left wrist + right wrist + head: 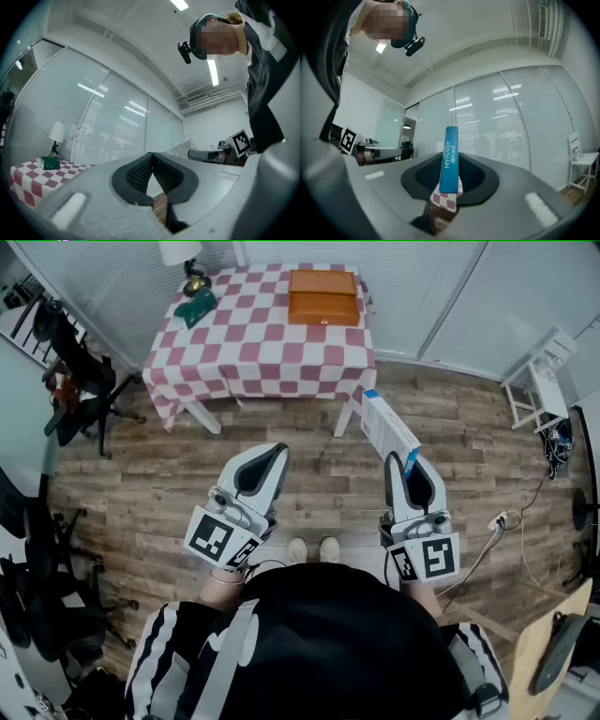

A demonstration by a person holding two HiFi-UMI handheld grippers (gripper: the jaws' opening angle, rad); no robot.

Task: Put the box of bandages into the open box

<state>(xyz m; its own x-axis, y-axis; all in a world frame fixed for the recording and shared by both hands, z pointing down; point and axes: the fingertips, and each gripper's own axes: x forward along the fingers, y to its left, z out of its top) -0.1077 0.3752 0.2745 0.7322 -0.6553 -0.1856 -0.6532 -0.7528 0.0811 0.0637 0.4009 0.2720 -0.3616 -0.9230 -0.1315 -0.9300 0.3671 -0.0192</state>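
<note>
Right gripper's (pixel 407 471) fingers (pixel 476 174) clamp bandage box (pixel 389 430), length pointing toward table (pixel 253 345).

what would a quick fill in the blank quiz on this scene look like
The right gripper grips a bandage box coloured white and ____.
The left gripper holds ____.
The orange box sits on a table with a ____ cloth.
Missing words: blue; nothing; checkered.

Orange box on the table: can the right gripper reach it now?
Probably not yet: the right gripper, shut on the bandage box, hangs short of the table and orange box; only floor lies between.
</note>
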